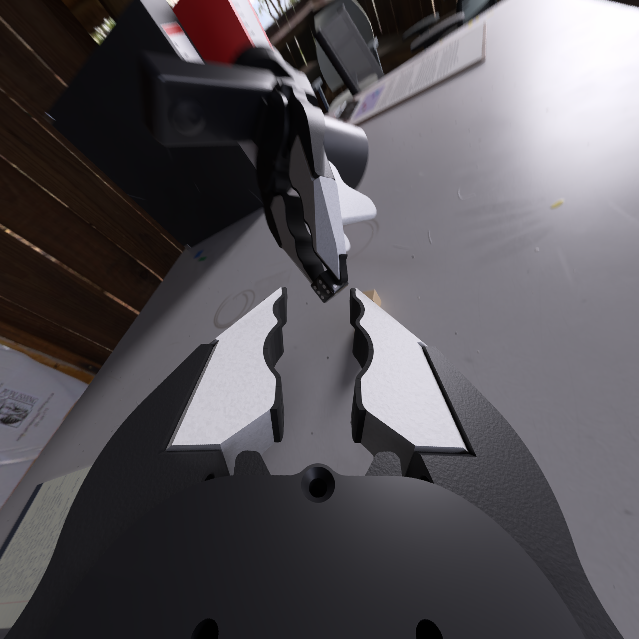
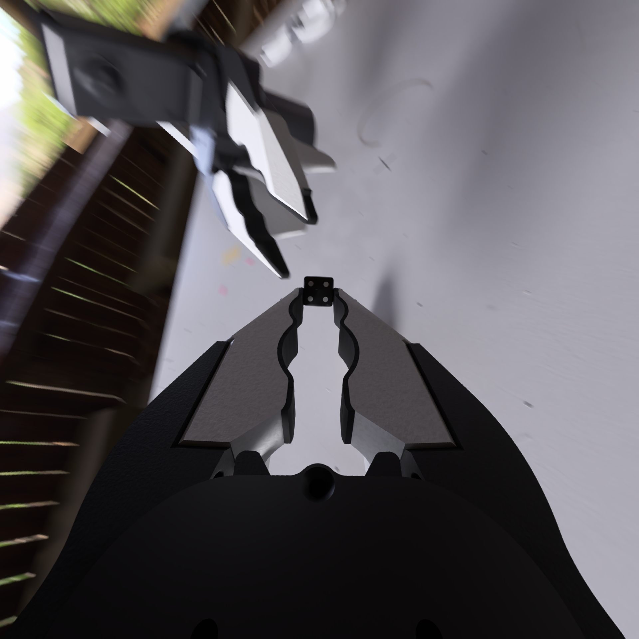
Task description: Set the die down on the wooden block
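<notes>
A small black die (image 1: 323, 291) with pale pips is pinched in the tips of my right gripper (image 1: 331, 278), which reaches down from above, just off the white table (image 1: 501, 328). In the right wrist view the right gripper (image 2: 318, 300) is shut on the die (image 2: 318, 287). My left gripper (image 1: 318, 301) is open and empty, its tips just short of the die; it also shows in the right wrist view (image 2: 297, 243), open. A corner of the light wooden block (image 1: 375, 295) peeks out behind my left gripper's right fingertip, on the table close to the die.
A black box (image 1: 145, 179) and a dark cylinder (image 1: 347, 145) stand behind the right gripper. A red box (image 1: 214, 31) and flat printed sheets (image 1: 432, 76) lie farther back. A dark slatted wood wall (image 1: 52, 207) runs along the table's left edge.
</notes>
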Motion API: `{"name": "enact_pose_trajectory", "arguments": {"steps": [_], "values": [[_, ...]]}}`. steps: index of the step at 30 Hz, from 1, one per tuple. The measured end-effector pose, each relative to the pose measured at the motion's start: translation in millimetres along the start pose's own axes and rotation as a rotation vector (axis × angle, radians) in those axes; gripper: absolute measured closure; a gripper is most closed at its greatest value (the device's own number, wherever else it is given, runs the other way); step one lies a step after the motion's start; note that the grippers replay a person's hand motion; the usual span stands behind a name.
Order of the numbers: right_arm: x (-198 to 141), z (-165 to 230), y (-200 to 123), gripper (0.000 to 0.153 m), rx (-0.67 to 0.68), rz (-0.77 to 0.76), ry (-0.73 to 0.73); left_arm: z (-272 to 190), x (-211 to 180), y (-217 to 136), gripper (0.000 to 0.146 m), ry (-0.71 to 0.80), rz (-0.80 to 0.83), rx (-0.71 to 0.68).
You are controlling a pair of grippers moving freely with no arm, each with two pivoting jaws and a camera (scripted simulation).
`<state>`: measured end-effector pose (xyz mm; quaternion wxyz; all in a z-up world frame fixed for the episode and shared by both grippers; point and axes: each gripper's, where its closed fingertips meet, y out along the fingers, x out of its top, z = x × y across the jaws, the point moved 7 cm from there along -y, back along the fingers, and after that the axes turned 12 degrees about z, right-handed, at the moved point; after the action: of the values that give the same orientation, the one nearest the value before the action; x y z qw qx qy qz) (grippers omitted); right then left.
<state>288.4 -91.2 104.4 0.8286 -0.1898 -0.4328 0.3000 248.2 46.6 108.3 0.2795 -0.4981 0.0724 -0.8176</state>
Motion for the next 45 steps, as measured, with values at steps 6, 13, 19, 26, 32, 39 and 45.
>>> {"name": "enact_pose_trajectory", "arguments": {"steps": [6,13,19,26,32,39,45], "values": [[-7,-3,9,0.136,-0.348,0.42,-0.142,-11,-14,2,0.109,0.064,0.17,-0.137],[-12,-2,19,0.134,-0.366,0.549,-0.194,-18,-30,6,0.109,0.033,0.257,-0.214],[-14,1,19,0.128,-0.36,0.532,-0.208,-24,-31,14,0.109,0.03,0.271,-0.242],[-27,-1,9,0.13,-0.38,0.431,-0.174,-23,-30,18,0.11,0.003,0.274,-0.218],[-38,-5,-3,0.133,-0.4,0.333,-0.112,-15,-29,18,0.11,-0.063,0.24,-0.177],[-43,-2,-9,0.135,-0.402,0.272,-0.116,-9,-29,17,0.111,-0.117,0.225,-0.17],[-43,4,-11,0.135,-0.386,0.255,-0.138,-6,-30,16,0.111,-0.142,0.222,-0.177]]}}
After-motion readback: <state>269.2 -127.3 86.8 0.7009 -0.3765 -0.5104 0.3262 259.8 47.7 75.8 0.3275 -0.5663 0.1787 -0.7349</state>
